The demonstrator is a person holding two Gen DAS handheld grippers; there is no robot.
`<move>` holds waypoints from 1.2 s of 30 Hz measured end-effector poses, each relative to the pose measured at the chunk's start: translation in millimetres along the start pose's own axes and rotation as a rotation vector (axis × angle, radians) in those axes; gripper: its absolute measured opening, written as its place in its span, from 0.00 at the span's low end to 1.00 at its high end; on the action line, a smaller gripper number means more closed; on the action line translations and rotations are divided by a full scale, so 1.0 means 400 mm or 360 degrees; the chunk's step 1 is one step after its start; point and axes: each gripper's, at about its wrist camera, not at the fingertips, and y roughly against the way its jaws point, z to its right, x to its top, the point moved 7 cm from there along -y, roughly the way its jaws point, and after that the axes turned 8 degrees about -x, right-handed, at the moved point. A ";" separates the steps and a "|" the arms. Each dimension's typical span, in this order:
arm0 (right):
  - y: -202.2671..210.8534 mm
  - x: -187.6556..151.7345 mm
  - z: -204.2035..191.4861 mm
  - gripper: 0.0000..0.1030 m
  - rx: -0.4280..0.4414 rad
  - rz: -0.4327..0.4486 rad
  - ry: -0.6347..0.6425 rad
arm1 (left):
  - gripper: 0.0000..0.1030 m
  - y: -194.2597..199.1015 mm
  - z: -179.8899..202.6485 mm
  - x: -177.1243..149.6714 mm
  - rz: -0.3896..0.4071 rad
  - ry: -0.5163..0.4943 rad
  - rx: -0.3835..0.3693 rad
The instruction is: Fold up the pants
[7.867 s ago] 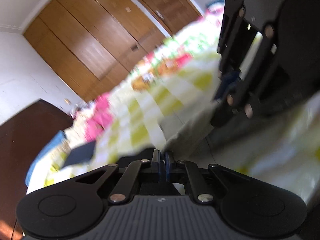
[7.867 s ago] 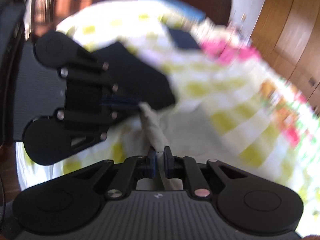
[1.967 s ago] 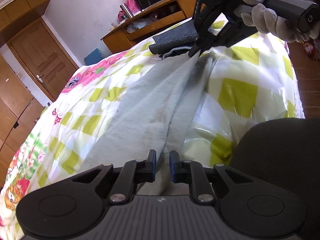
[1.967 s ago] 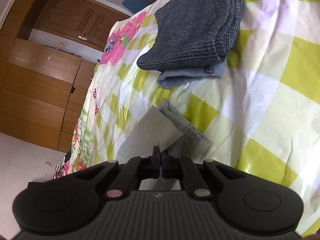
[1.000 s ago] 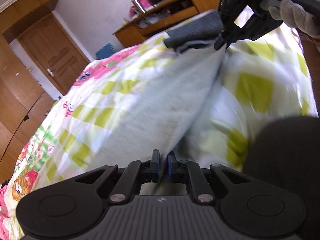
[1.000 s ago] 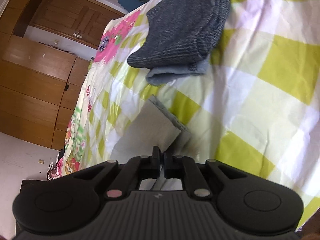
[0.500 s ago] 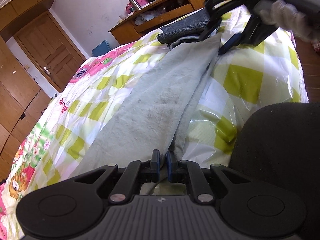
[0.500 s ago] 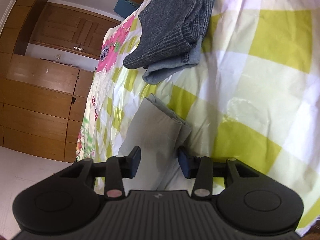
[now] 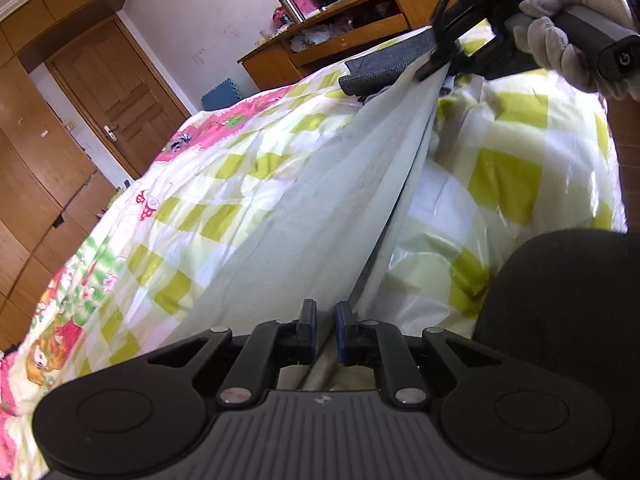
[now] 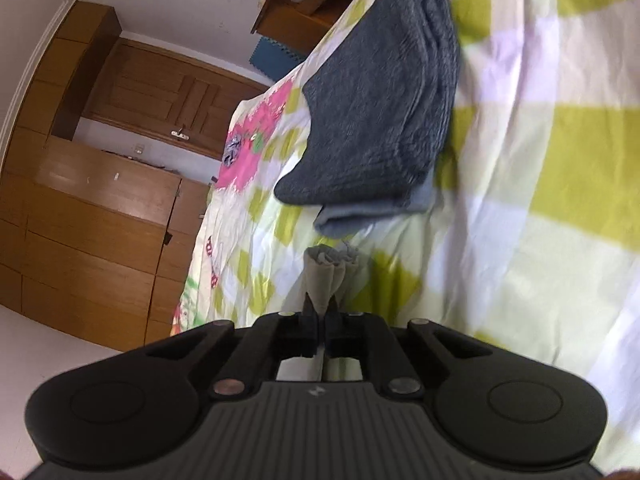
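Observation:
Pale grey pants (image 9: 320, 200) lie lengthwise on the checked bedspread (image 9: 520, 160), stretched taut between my two grippers. My left gripper (image 9: 324, 320) holds the near end; its jaws are opening slightly, with the cloth still pinched between the blue pads. At the far end, a gloved hand (image 9: 568, 36) carries my right gripper (image 9: 436, 68). In the right wrist view that gripper (image 10: 320, 312) is shut on the bunched, crumpled end of the pants (image 10: 328, 272), which fans out just beyond the fingertips.
A folded stack of dark grey garments (image 10: 380, 100) over a lighter blue-grey one (image 10: 360, 212) lies just beyond the pants' end. A black chair back (image 9: 560, 300) stands at the bed's near right edge. A wooden desk (image 9: 340, 40) and door (image 9: 112, 100) are behind.
Half a second ago the right gripper stood open around the pants' flat end. It has since shut on that end, bunching it. The cloth has gone taut again. The left hand kept its hold.

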 end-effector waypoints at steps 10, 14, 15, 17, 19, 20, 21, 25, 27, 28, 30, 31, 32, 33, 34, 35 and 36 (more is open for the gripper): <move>0.086 -0.007 0.009 0.13 -0.0429 0.0105 0.0286 | 0.39 0.084 -0.063 -0.095 -0.0034 0.0175 -0.0017; 0.092 -0.100 -0.181 0.16 -0.0263 0.0014 0.0710 | 0.39 0.161 -0.162 -0.133 0.0025 0.0285 0.0118; 0.056 -0.152 -0.251 0.18 -0.0141 -0.0118 0.0810 | 0.39 0.170 -0.186 -0.148 0.0028 0.0294 0.0162; -0.039 -0.272 -0.380 0.25 0.0082 -0.0370 0.0929 | 0.39 0.172 -0.242 -0.186 0.0021 0.0325 0.0261; -0.152 -0.411 -0.490 0.25 0.0244 -0.0626 0.1026 | 0.39 0.166 -0.299 -0.226 0.0008 0.0414 0.0348; -0.204 -0.473 -0.532 0.25 0.0280 -0.0721 0.1070 | 0.39 0.159 -0.328 -0.246 0.0008 0.0471 0.0387; -0.254 -0.538 -0.573 0.25 0.0309 -0.0819 0.1135 | 0.39 0.153 -0.353 -0.266 0.0003 0.0522 0.0427; -0.431 -0.752 -0.660 0.25 0.0330 -0.1149 0.1349 | 0.39 0.116 -0.418 -0.344 -0.0031 0.0773 0.0463; -0.470 -0.815 -0.659 0.25 0.0323 -0.1297 0.1383 | 0.39 0.098 -0.430 -0.376 -0.0048 0.0846 0.0467; -0.488 -0.837 -0.657 0.25 0.0306 -0.1346 0.1421 | 0.39 0.089 -0.434 -0.389 -0.0050 0.0868 0.0471; -0.515 -0.862 -0.650 0.25 0.0265 -0.1393 0.1490 | 0.39 0.078 -0.441 -0.412 -0.0023 0.0931 0.0452; -0.514 -0.868 -0.636 0.25 0.0259 -0.1429 0.1492 | 0.40 0.079 -0.442 -0.419 0.0000 0.0957 0.0445; -0.515 -0.876 -0.636 0.25 0.0282 -0.1479 0.1496 | 0.40 0.078 -0.443 -0.424 0.0020 0.0967 0.0440; -0.509 -0.882 -0.638 0.25 0.0306 -0.1527 0.1513 | 0.40 0.079 -0.442 -0.428 0.0036 0.0970 0.0437; -0.503 -0.889 -0.640 0.25 0.0322 -0.1547 0.1542 | 0.40 0.081 -0.443 -0.433 0.0051 0.0971 0.0436; -0.500 -0.894 -0.647 0.25 0.0341 -0.1546 0.1581 | 0.41 0.081 -0.442 -0.435 0.0062 0.0973 0.0435; -0.501 -0.895 -0.654 0.25 0.0335 -0.1514 0.1639 | 0.41 0.080 -0.442 -0.436 0.0071 0.0974 0.0432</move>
